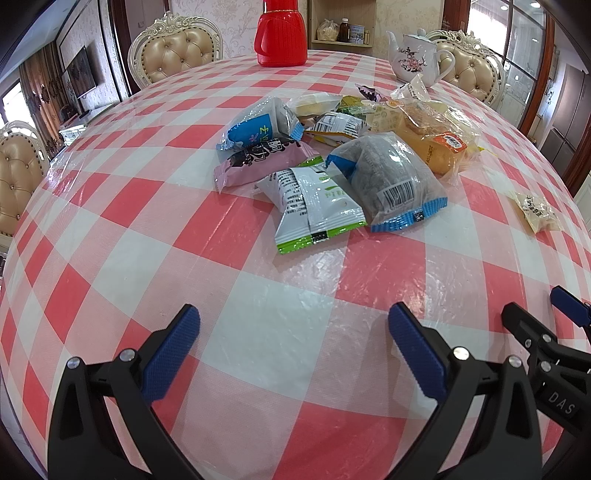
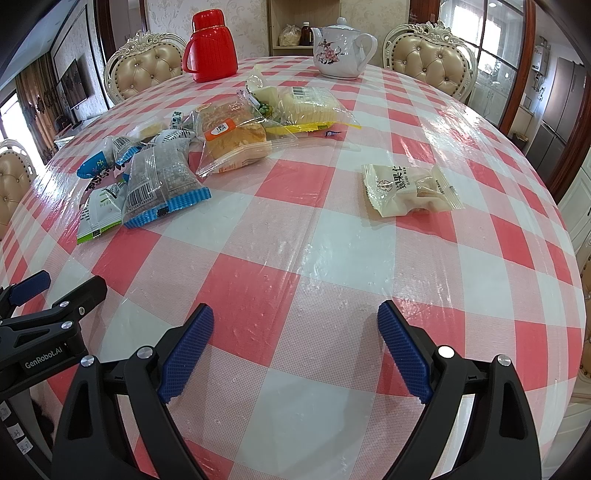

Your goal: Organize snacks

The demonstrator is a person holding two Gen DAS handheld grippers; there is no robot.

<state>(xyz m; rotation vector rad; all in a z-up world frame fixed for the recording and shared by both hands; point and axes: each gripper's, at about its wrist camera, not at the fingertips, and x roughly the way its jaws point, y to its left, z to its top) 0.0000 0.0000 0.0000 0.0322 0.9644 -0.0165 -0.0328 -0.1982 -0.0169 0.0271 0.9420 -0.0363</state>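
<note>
A loose pile of wrapped snacks lies mid-table: a green-edged white packet (image 1: 314,206), a blue-edged dark cake packet (image 1: 391,177), a pink packet (image 1: 258,160), a blue packet (image 1: 258,123) and a bread bag (image 1: 428,136). The pile also shows at the left in the right wrist view (image 2: 162,177). One cream nut packet (image 2: 410,188) lies apart to the right, seen small in the left wrist view (image 1: 537,210). My left gripper (image 1: 293,332) is open and empty above the cloth, short of the pile. My right gripper (image 2: 295,326) is open and empty beside it.
The table has a red-and-white checked plastic cloth (image 1: 207,266). A red thermos (image 1: 280,33) and a white flowered teapot (image 2: 338,50) stand at the far edge. Padded chairs (image 1: 177,51) ring the table. A flat pale snack bag (image 2: 303,105) lies behind the bread.
</note>
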